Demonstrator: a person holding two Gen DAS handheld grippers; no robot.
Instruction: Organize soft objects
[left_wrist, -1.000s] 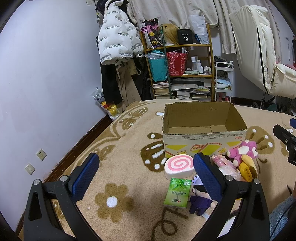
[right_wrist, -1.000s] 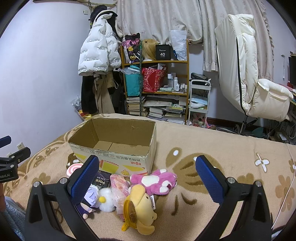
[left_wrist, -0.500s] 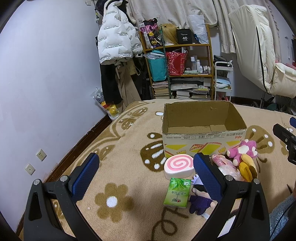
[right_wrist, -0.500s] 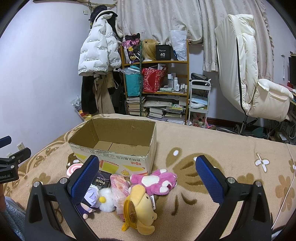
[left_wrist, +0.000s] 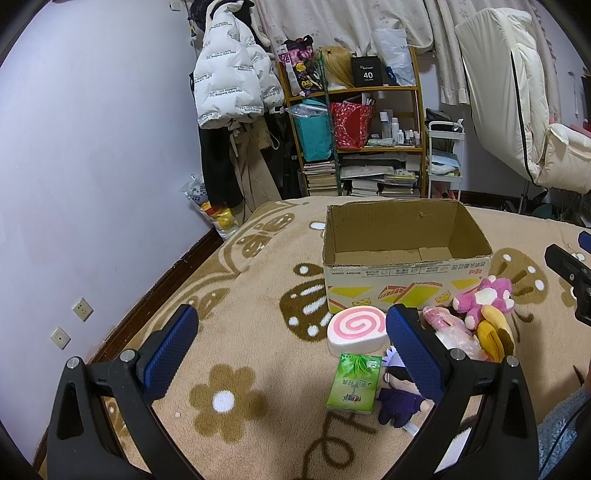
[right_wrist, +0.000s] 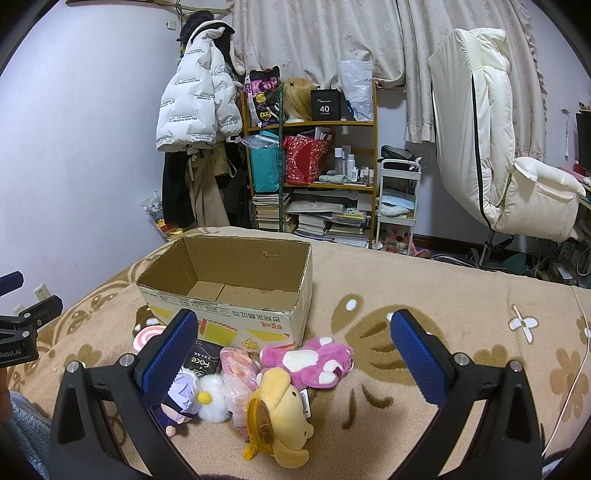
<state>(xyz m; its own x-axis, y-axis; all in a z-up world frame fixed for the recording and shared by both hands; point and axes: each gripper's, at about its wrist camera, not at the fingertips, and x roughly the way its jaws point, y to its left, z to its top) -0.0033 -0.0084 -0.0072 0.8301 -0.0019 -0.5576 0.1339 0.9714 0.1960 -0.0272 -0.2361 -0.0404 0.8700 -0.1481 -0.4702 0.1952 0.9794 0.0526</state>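
- The cardboard box (right_wrist: 236, 295) sits on the blanket (right_wrist: 406, 295).
- The plush toys (right_wrist: 295, 376) lie before it.
- The shelf (right_wrist: 317, 177) stands behind it.

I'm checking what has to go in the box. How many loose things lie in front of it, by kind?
Plush toys: 3 (pink, yellow, purple)
Packs: 2 (green, black)
Swirl cushion: 1
Fluffy flower: 1
Pink bag: 1
Total: 8
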